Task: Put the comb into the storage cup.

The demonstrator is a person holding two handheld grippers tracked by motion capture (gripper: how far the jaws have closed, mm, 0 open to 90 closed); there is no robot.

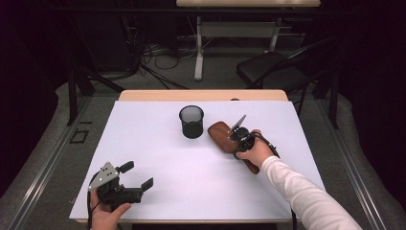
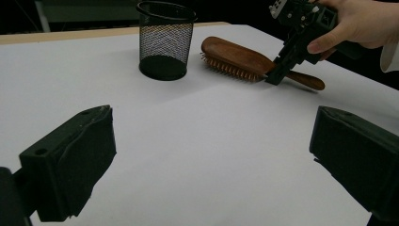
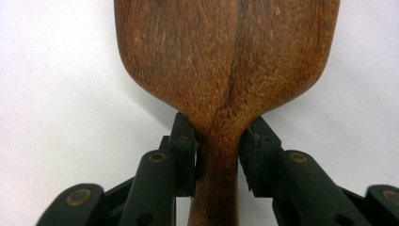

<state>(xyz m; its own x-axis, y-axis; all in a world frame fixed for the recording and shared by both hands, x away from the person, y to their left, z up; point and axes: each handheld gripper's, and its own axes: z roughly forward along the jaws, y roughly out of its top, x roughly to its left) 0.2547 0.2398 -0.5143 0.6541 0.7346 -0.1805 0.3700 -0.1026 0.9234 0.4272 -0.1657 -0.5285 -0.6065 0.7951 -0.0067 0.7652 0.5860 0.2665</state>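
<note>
A brown wooden hairbrush lies bristles down on the white table cover, right of centre, its handle pointing toward the person. My right gripper comes down on the brush's neck. In the right gripper view the two black pads press on either side of the narrow neck of the hairbrush. From the left gripper view, the right gripper meets the hairbrush where head and handle join. My left gripper rests at the table's front left, jaws wide open and nothing between them.
A black mesh pen cup stands upright just left of the brush head, also in the left gripper view. The white cover spreads over the wooden table. Behind the table are a black chair, a desk frame and floor cables.
</note>
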